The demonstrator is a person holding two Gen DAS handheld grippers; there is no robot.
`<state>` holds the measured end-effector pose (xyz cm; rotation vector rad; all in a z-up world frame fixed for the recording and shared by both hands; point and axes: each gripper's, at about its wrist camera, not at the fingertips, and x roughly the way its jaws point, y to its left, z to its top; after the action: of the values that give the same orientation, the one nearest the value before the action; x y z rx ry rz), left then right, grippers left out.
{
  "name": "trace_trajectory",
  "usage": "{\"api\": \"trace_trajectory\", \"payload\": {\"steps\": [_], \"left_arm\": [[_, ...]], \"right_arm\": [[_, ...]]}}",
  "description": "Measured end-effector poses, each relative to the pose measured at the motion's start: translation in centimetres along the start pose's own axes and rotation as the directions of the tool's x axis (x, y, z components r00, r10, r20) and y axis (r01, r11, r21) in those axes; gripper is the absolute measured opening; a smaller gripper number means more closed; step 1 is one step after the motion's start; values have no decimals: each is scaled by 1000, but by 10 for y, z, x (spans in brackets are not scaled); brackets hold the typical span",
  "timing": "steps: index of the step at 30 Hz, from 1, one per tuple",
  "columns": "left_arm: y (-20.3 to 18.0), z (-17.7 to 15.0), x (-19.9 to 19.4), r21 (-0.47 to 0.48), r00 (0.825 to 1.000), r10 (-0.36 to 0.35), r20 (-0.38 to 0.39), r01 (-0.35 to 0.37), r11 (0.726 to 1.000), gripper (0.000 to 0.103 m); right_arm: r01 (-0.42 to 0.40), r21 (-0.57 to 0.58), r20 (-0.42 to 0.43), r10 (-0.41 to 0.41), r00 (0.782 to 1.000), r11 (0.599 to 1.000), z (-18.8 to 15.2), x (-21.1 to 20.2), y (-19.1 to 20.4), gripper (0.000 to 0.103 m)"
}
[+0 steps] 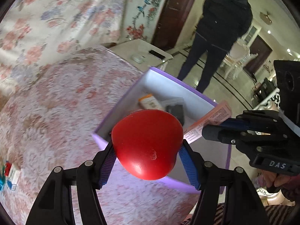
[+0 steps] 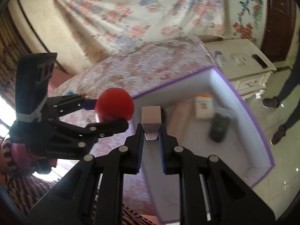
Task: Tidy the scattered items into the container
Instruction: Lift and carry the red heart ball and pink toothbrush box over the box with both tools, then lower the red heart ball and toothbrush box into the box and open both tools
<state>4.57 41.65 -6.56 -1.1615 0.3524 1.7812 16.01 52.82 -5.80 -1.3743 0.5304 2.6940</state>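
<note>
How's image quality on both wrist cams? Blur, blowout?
Left wrist: bedspread smeared by motion blur, red heart sharp, with soft highlights. Right wrist: window at left edge blown out, black item in the box blurred, strong fisheye bending in both.

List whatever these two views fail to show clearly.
- Left wrist view: the red heart covers the near floor of the purple box.
- Left wrist view: the small boxes on the bedspread are cut by the frame edge and blurred.
- Right wrist view: the dark item in the box is motion-blurred, so its identity is unclear.
- Both views: print on the pink carton is too small to read.
</note>
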Motion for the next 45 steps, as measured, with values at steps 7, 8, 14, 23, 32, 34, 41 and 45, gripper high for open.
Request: {"api": "trace_trajectory", "payload": {"steps": [7,8,14,23,32,34,41,45], "left_arm": [[-38,14,43,33,998,-28,-64,30,999,66],[-42,16,50,36,997,-29,-78,32,999,66],[-61,23,97,34,980,-29,-198,36,999,66],[-70,22,145,-3,950,-3,-313,2,1000,66],[-61,14,178,-66,917,47,-396,-79,995,66],[-58,15,180,-75,915,56,-400,-94,993,66],[-53,14,183,-76,911,77,-406,-117,990,69],[-48,9,178,-97,914,77,-398,-126,987,78]], "right_arm": [[35,59,-50,-32,998,998,-13,2,-52,18],[40,59,-64,-36,997,997,-14,4,-58,18],[65,28,-206,-57,977,998,-16,25,-83,18],[124,-26,-436,-122,891,992,-18,53,-119,18],[174,-122,-512,-212,832,977,-9,79,-140,18],[178,-123,-516,-216,829,976,-7,84,-143,18],[193,-95,-505,-214,836,977,0,92,-150,20],[177,-68,-497,-187,847,982,-1,89,-152,30]]}}
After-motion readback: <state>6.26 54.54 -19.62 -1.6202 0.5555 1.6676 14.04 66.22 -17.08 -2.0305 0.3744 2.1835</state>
